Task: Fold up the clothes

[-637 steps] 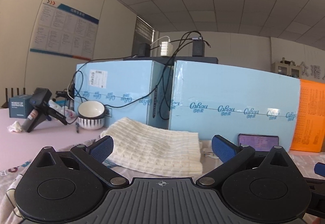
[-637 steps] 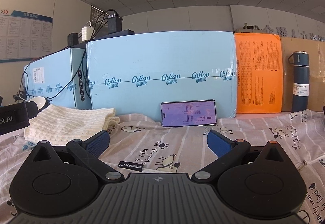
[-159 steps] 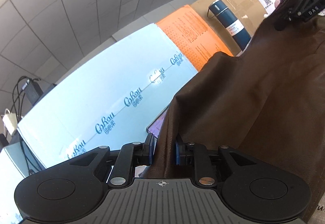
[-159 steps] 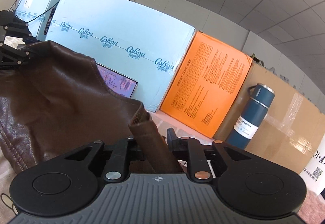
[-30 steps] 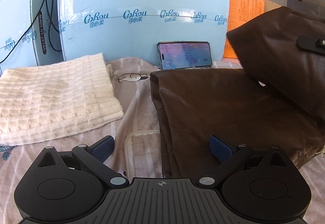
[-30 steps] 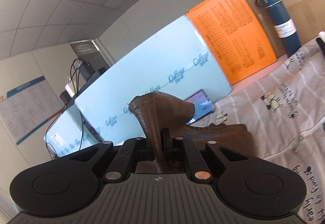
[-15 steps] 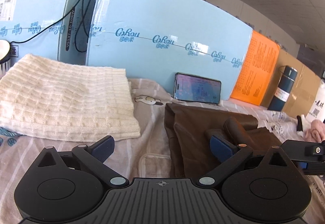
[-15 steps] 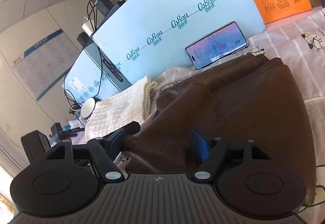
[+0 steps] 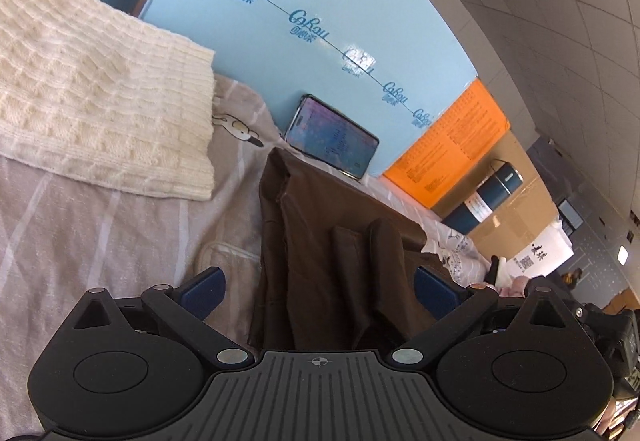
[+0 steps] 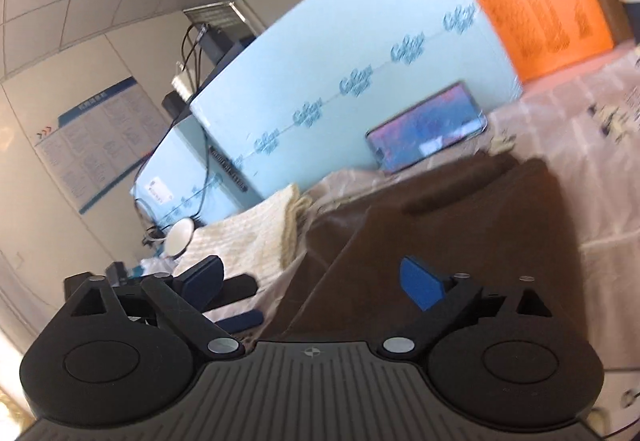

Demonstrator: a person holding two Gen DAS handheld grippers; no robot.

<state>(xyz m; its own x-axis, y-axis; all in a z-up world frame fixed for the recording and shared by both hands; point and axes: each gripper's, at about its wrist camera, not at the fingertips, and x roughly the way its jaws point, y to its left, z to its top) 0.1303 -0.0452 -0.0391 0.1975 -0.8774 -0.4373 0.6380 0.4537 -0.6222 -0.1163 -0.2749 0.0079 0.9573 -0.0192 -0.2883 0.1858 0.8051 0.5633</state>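
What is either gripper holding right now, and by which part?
Nothing. The left gripper and right gripper are both open above the folded brown garment, their fingers not pinching it.

A striped cartoon-print sheet (image 9: 100, 225) covers the surface, perhaps a bed; a cream knit sweater (image 9: 92, 97) and brown garment (image 9: 332, 253) lie on it.

Left gripper (image 9: 318, 291) and right gripper (image 10: 312, 279): matte black ribbed body, two round discs, silver screws, crosshair mark, blue finger pads (image 9: 202, 291).
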